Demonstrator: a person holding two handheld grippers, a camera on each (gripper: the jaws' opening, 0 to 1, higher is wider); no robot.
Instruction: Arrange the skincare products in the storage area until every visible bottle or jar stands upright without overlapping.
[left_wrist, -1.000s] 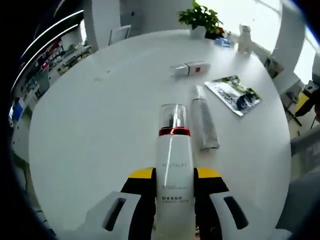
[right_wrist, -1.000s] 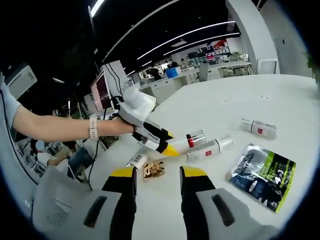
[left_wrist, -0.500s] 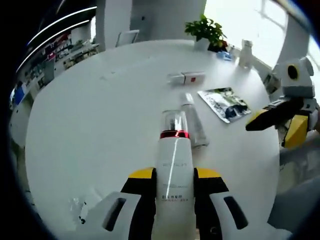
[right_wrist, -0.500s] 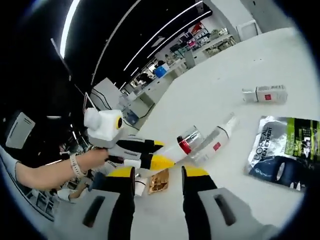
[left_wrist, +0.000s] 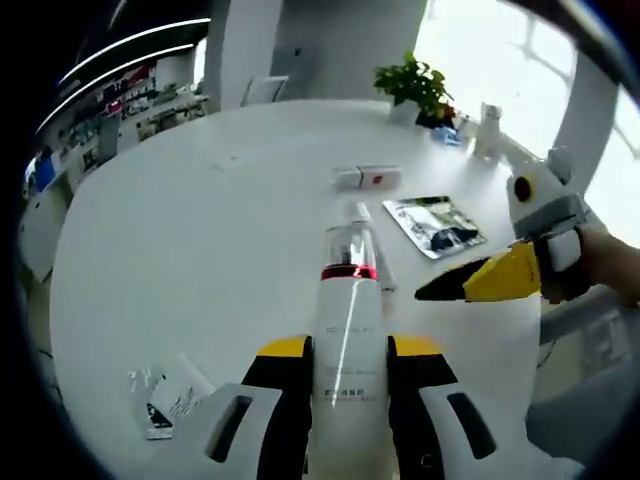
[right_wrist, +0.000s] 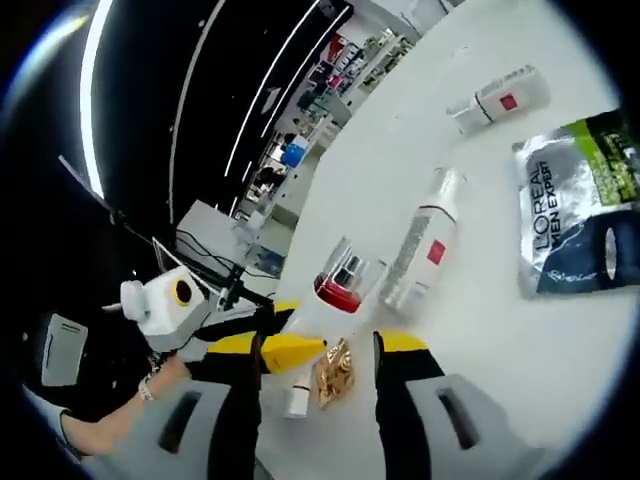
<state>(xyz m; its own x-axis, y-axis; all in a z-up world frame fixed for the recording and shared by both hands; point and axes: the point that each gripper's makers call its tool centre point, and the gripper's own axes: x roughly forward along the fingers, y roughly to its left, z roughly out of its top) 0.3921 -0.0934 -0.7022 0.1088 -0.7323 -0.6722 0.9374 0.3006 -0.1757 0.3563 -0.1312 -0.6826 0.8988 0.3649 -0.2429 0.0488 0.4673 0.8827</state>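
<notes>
The left hand-held gripper (left_wrist: 346, 375) is clamped on the white pump bottle (left_wrist: 348, 330), its 2 jaws pressed against the bottle's lower body, so the bottle's long axis runs straight out along the jaws, with the red collar and clear cap at the far end, above the white desk (left_wrist: 190, 230). In the right gripper view the same bottle (right_wrist: 340, 285) is carried tilted, cap toward the lying tube (right_wrist: 420, 240), so it must be swung until its base faces the desk before it can stand. The right hand-held gripper (right_wrist: 316, 350) has its jaws apart with nothing between them; a small gold item (right_wrist: 333, 372) lies on the desk between them. The tube lies flat just beyond the cap, its long axis roughly in line with the held bottle; another white bottle with a red label (left_wrist: 367, 177) lies on its side further off, and a sachet (left_wrist: 432, 222) lies flat near the tube. The right hand-held gripper is probably the nearer one to the tube. Against 1 second ago, the right hand-held gripper (left_wrist: 480, 280) has come into the left gripper view from the right, and a small flat packet (left_wrist: 165, 405) now shows at lower left there.
</notes>
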